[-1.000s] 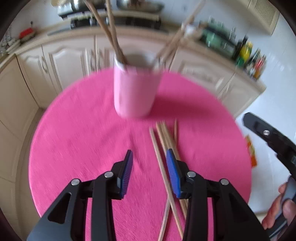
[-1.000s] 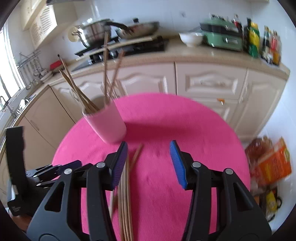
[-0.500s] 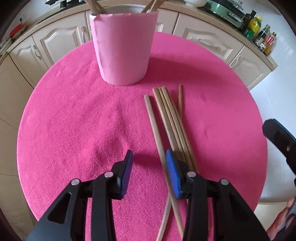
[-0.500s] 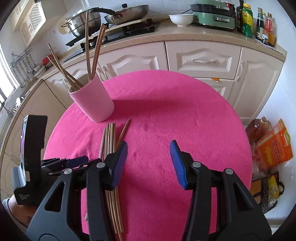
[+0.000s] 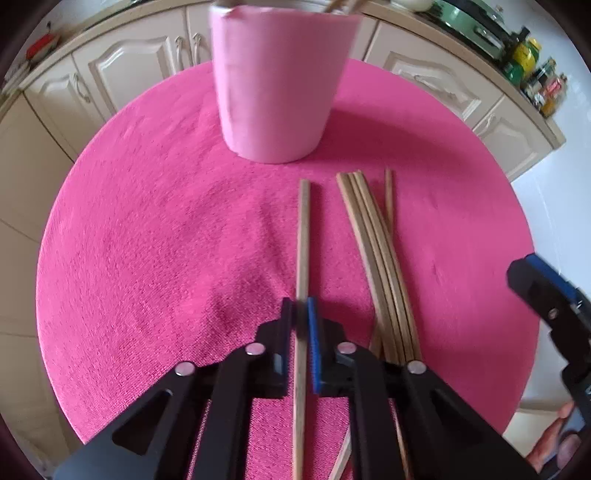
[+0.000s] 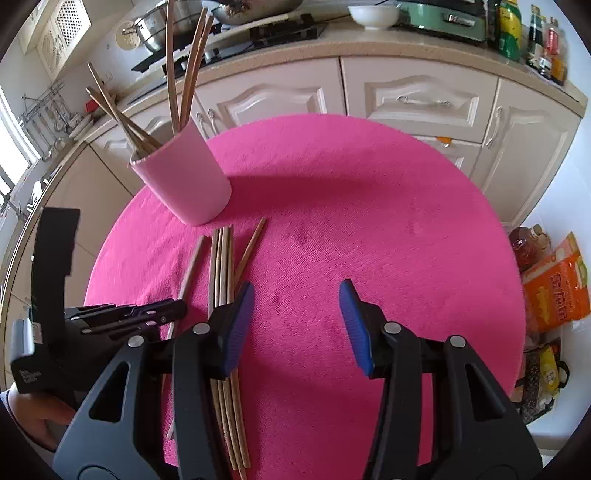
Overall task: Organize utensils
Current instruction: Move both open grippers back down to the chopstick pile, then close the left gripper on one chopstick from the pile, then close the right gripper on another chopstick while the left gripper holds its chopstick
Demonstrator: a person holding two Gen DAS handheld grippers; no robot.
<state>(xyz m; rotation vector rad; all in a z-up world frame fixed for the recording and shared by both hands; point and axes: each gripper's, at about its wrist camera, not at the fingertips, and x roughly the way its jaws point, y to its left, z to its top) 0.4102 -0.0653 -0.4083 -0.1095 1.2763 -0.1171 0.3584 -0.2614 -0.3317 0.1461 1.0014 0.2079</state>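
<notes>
A pink cup (image 5: 280, 81) with several chopsticks upright in it stands at the far side of the round pink table (image 5: 147, 240). A single wooden chopstick (image 5: 303, 236) lies flat in front of the cup, and my left gripper (image 5: 301, 306) is shut on it near its middle. To its right lies a bundle of several chopsticks (image 5: 373, 236). In the right wrist view my right gripper (image 6: 297, 299) hangs open over bare cloth, its left finger above the bundle (image 6: 221, 266). The left gripper (image 6: 177, 308) shows there at the left, low on the table.
Cream cabinets (image 6: 417, 99) and a counter with a stove, pots (image 6: 155, 29), a white bowl (image 6: 373, 16) and bottles (image 6: 543, 44) curve behind the table. Orange food bags (image 6: 554, 291) and a bottle sit on the floor to the right. A hand (image 5: 554, 443) holds the right gripper.
My left gripper sank to the cloth and shut on the single chopstick, which now lies straight between the pads. The right gripper came down a little and stayed open.
</notes>
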